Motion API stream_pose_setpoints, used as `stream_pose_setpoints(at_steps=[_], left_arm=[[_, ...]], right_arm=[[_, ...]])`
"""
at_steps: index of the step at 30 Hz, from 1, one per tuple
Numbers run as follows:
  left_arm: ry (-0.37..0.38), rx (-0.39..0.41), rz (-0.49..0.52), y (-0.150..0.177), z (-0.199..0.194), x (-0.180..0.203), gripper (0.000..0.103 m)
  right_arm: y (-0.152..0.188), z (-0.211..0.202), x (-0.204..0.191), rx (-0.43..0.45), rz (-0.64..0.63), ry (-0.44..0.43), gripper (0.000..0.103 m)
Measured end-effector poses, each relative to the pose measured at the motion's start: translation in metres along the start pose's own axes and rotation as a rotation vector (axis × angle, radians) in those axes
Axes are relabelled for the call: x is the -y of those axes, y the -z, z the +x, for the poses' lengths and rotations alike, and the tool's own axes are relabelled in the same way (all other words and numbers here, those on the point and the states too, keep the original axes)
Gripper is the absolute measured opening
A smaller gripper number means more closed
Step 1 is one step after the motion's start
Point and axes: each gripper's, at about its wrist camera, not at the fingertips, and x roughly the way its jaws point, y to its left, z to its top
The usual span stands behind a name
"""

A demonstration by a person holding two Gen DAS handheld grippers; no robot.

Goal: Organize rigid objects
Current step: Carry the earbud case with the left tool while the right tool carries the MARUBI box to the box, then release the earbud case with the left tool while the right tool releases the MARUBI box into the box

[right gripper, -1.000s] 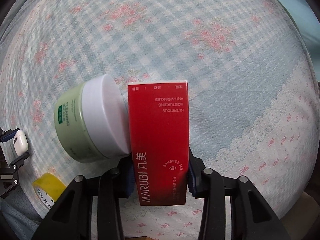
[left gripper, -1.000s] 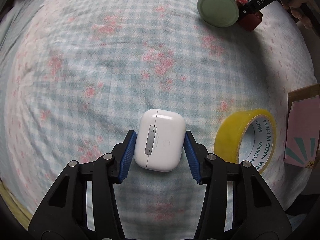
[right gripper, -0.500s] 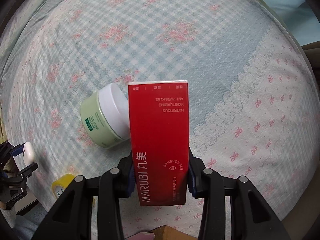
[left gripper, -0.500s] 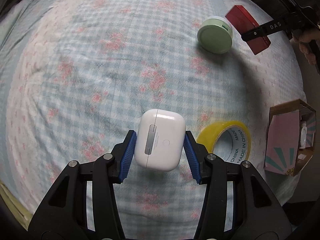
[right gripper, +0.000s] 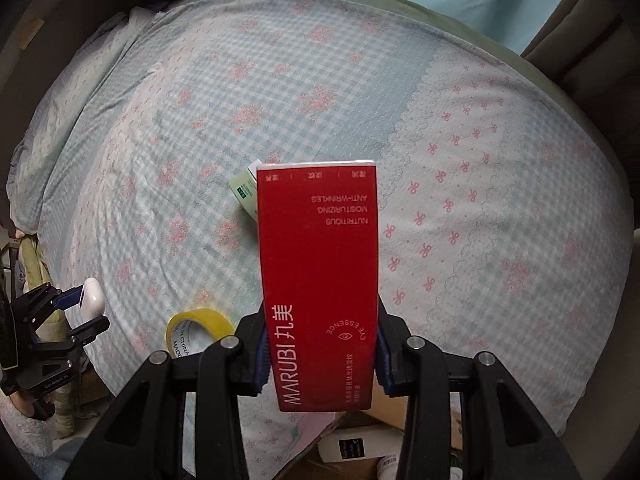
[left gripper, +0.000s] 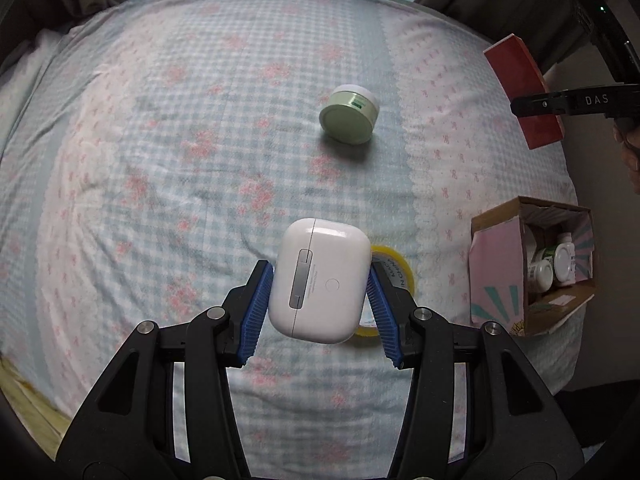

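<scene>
Yellow tape roll [left gripper: 394,276] is mostly hidden in the left wrist view behind the white earbud case [left gripper: 320,280]; only its right arc and a bit of the near rim show. In the right wrist view the tape's near edge is cut off by the gripper frame. Green cream jar [right gripper: 245,192] is approx. half covered there by the red box [right gripper: 318,280]; in the left wrist view it shows whole, lying on its side w/ its base facing the camera. Cardboard box [left gripper: 560,304] sits at the bed's right edge; small bottles inside, labels too small to read. A hand [left gripper: 628,152] at far right is cropped by the frame.

Left gripper [left gripper: 320,298] points steeply down, clamped on the earbud case, blue pads [left gripper: 256,312] pressing both sides; case is held clear above the checked bedspread [left gripper: 160,160], hinge side facing the camera. Right gripper [right gripper: 320,356] also points steeply down, clamped on the red box by its near end, box standing out lengthwise along the fingers, print upside down, clear of the bed. Jar and tape lie on the bedspread, well apart.
</scene>
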Motion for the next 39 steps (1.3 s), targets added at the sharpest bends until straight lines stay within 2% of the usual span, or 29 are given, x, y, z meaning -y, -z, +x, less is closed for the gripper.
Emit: stream_pose_setpoints(at_steps=[6, 11, 16, 20, 24, 31, 35, 39], left_arm=[[0.038, 0.034, 0.089, -0.002, -0.023, 0.059, 0.045], [0.080, 0.048, 0.153, 0.000, -0.027, 0.113, 0.045], [0.121, 0.048, 0.207, 0.003, -0.021, 0.170, 0.045], [0.149, 0.037, 0.240, 0.005, -0.011, 0.213, 0.045], [0.170, 0.006, 0.265, 0.006, 0.009, 0.250, 0.045], [0.165, -0.087, 0.308, 0.004, 0.065, 0.304, 0.045], [0.132, -0.134, 0.294, -0.004, 0.103, 0.312, 0.041], [0.094, -0.162, 0.304, -0.012, 0.134, 0.318, 0.039]], right_arm=[[0.075, -0.052, 0.034, 0.058, 0.096, 0.009, 0.037], [0.143, -0.078, 0.072, 0.080, 0.205, 0.022, 0.037], [0.202, -0.087, 0.110, 0.063, 0.294, 0.042, 0.037], [0.236, -0.087, 0.134, 0.030, 0.297, 0.080, 0.037], [0.254, -0.080, 0.152, -0.020, 0.213, 0.149, 0.037], [0.262, -0.047, 0.163, -0.088, -0.046, 0.208, 0.037], [0.267, -0.020, 0.150, -0.117, -0.284, 0.247, 0.037], [0.268, 0.007, 0.138, -0.147, -0.449, 0.216, 0.037]])
